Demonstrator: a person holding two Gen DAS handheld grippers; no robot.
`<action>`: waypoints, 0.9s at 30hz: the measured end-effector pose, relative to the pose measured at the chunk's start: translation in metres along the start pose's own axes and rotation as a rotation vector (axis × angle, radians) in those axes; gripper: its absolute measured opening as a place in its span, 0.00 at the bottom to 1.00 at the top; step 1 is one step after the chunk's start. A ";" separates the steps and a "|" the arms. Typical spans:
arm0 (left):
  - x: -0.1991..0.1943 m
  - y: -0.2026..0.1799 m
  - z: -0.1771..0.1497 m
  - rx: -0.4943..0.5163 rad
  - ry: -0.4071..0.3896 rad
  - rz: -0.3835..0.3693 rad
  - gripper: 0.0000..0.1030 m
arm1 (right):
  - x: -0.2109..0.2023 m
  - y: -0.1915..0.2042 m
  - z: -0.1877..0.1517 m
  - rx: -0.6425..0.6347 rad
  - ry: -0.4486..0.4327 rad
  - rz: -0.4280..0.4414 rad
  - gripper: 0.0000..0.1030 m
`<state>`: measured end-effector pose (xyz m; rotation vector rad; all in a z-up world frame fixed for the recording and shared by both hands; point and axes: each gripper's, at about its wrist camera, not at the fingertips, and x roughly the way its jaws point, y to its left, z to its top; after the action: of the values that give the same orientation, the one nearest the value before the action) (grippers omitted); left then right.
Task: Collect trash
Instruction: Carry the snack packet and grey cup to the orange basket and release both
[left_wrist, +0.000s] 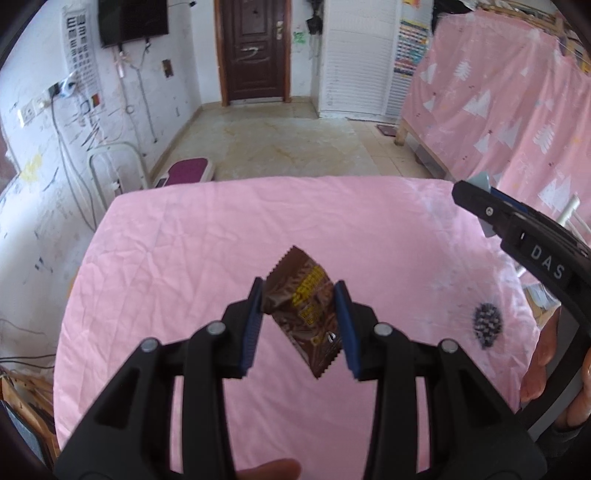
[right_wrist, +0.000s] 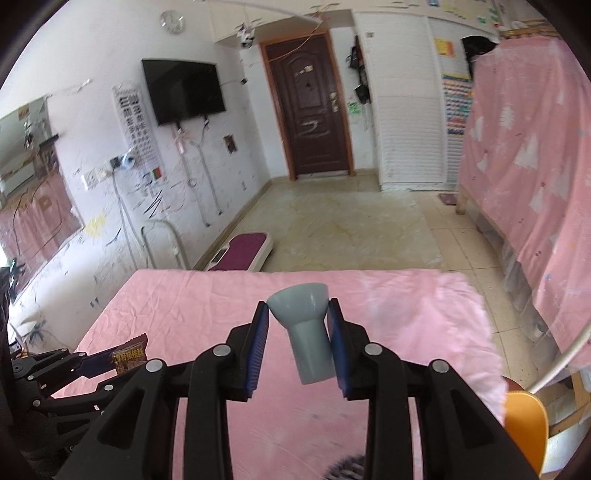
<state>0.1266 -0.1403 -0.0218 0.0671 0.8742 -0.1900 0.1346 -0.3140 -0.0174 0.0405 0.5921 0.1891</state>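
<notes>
Left tool (left_wrist: 299, 295) clamped on a glossy brown snack wrapper (left_wrist: 303, 310) with zigzag-cut ends, lifted above a tabletop (left_wrist: 184, 240) draped in wrinkled pink cloth. Right tool (right_wrist: 297, 310) gripping a smooth grey plastic funnel-shaped piece (right_wrist: 306, 325) (flared end forward) between ribbed blue pads (right_wrist: 258, 343). Near the tabletop's right edge, a dark spiky round object (left_wrist: 487, 323), blurred.

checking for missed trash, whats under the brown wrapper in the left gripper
Only wrinkled pink cloth shows below the brown wrapper, which the left gripper holds in the air. The patch directly behind the wrapper is covered. A dark spiky object lies off to the right.
</notes>
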 end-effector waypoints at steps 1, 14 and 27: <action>-0.001 -0.006 0.001 0.009 -0.003 -0.007 0.35 | -0.006 -0.006 -0.001 0.009 -0.009 -0.005 0.21; -0.007 -0.083 0.005 0.136 -0.003 -0.095 0.35 | -0.091 -0.097 -0.017 0.131 -0.157 -0.122 0.21; -0.014 -0.190 0.002 0.277 0.010 -0.264 0.35 | -0.152 -0.184 -0.051 0.221 -0.219 -0.243 0.21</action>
<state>0.0828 -0.3248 -0.0061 0.2119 0.8609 -0.5576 0.0124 -0.5241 0.0070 0.2000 0.3931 -0.1172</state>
